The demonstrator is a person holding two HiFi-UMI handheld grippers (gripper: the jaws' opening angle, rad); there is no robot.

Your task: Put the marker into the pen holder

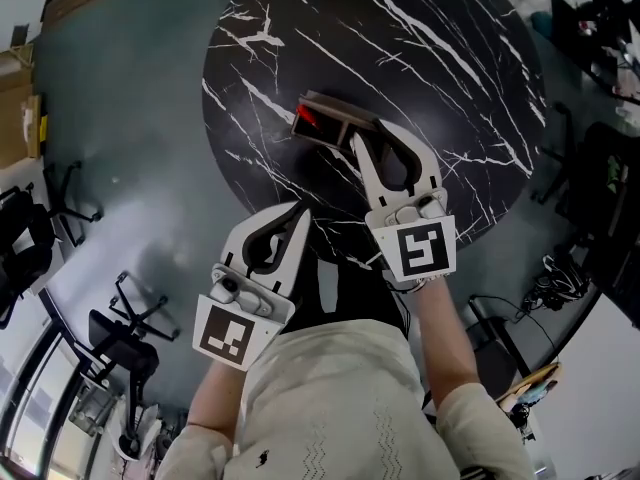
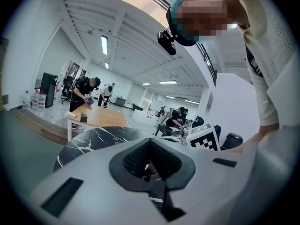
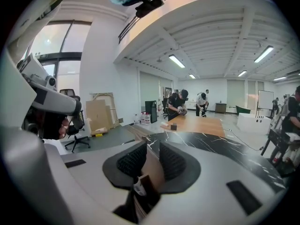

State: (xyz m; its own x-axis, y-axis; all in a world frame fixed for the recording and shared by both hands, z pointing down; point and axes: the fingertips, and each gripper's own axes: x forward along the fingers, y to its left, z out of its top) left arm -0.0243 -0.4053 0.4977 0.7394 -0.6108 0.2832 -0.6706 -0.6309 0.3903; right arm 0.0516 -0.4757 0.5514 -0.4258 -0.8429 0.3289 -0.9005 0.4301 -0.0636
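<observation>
- marker (image 1: 307, 118): the red bit showing in the pen holder (image 1: 338, 114) opening looks like it, so probably already in.
- pen holder: mid counter (image 1: 420, 48), with the right gripper (image 1: 358, 141) jaws clamped on its wall.
- left gripper (image 1: 298, 211): jaws together on nothing, well back from the pen holder, near the counter edge.
- Judgement: insertion looks done. Left to do: let go of the pen holder and back off.
</observation>
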